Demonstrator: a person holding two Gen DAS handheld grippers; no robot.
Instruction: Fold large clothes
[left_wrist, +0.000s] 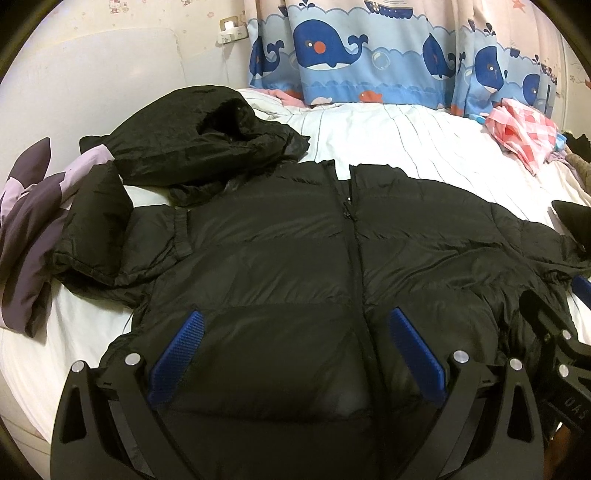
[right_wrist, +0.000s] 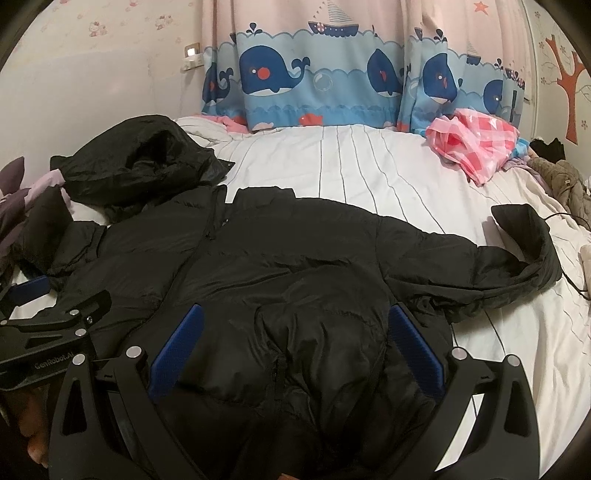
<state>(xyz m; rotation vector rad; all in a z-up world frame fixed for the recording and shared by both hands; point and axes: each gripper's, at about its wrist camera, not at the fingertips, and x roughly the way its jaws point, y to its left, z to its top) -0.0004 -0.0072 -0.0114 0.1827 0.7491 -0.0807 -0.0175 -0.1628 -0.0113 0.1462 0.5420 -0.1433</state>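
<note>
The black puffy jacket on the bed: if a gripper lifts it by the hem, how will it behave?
The jacket is probably floppy: its sleeve already lies limp. Puffy quilting suggests it is light but bulky. The shiny fabric may slip between the fingers.

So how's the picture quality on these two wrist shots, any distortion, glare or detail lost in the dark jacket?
Left wrist view: strong fisheye bending with dark corners, the black jacket so dark its quilting barely reads, and the wall outlet glows overexposed. Right wrist view: same curvature, bowing the stripes of the bedsheet; the jacket's folds show only faint sheen, and the edges look soft.
</note>
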